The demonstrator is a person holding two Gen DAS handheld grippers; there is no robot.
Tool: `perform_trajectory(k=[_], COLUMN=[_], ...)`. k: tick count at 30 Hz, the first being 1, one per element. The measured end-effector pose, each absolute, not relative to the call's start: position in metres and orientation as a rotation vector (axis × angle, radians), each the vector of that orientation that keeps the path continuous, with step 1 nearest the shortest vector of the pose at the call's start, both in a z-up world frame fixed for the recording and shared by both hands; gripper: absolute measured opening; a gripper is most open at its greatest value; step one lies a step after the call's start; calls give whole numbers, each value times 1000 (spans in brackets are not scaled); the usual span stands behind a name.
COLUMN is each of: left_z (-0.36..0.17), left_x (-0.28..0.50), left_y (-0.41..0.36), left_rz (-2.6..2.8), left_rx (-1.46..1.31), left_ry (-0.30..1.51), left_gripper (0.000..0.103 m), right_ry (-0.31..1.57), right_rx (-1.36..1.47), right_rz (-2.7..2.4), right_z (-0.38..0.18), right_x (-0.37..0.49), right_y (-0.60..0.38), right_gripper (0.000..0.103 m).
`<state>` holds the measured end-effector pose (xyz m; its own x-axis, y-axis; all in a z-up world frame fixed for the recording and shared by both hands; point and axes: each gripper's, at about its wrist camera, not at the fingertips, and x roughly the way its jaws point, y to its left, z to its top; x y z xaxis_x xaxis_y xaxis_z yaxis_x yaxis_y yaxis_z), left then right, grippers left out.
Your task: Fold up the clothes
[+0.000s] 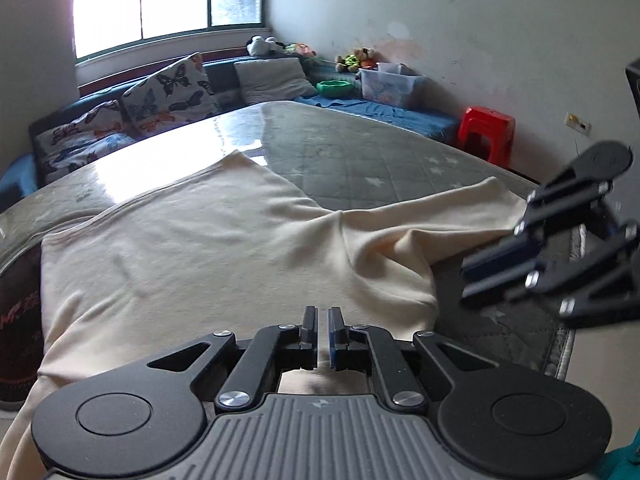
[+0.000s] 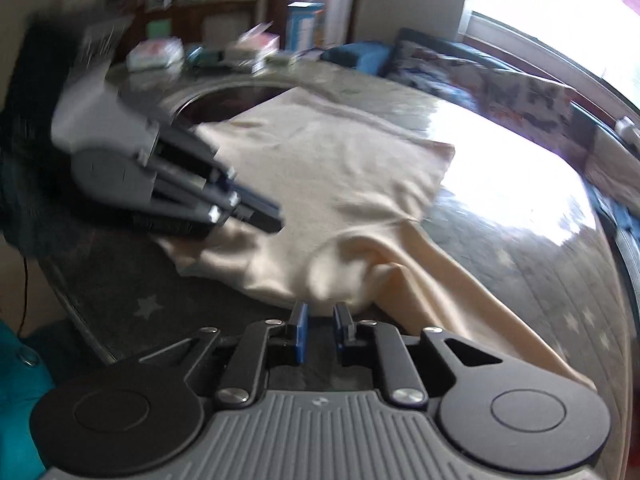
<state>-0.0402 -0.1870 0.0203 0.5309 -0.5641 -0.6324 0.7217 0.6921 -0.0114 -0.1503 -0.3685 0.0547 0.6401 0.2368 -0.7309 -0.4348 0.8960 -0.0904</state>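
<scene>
A cream long-sleeved garment [image 1: 200, 248] [image 2: 340, 168] lies spread on a grey star-quilted mattress [image 1: 360, 152] [image 2: 500, 220]. One sleeve [image 1: 460, 204] [image 2: 460, 320] trails off to the right, with a bunched fold where it joins the body. My left gripper [image 1: 323, 312] [image 2: 268, 216] hovers over the near edge of the body, its jaws shut with nothing visibly pinched. My right gripper [image 2: 322, 308] [image 1: 466, 286] is just off the garment's near edge by the bunched fold. It stands slightly open, with dark mattress showing through the gap.
Butterfly pillows [image 1: 172, 92] and a low blue couch lie beyond the mattress under the window. A red stool [image 1: 490, 132], a plastic bin [image 1: 390, 86] and a green bowl [image 1: 334, 88] are at the far right. Small boxes [image 2: 160, 54] crowd the other end; teal cloth [image 2: 20, 380] lies beside the bed.
</scene>
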Motion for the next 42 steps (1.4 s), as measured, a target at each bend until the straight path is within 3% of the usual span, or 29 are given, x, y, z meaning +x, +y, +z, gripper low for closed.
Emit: perform_trajectory(k=[8,11,17,20,21,22,31,42], left_z=[16,14,13,13,13,13,12,15], left_x=[-52,-56,-60,-61,-61,-61,-62,-59], left_y=[-198,-201,-204,-204,-205,-206,-208,-208], left_rz=[-839,-850,-856,-858,-859,-861,-878,-914], left_rx=[276,277,278,280,283,286,315,345], left_ry=[656,657,655,655,654,654,647,649], left_gripper=[7,7,7,9,9,9,9,10], right_ry=[767,766,799,794,794,795,690,749], right_rx=[-106,-35,103,116,113,93,-217,-189], right_rz=[-47,-187,-222,-211,-203,-204,-243,-289], right_z=[51,45,26,23,23,26,60,26], right_x=[-159,-161,-159,-159,-158,-156,-118,-78], right_y=[-462,-499,-534,-534,-534,-532,-517,-537], right_gripper=[22,32,32,26,11,8,7,8])
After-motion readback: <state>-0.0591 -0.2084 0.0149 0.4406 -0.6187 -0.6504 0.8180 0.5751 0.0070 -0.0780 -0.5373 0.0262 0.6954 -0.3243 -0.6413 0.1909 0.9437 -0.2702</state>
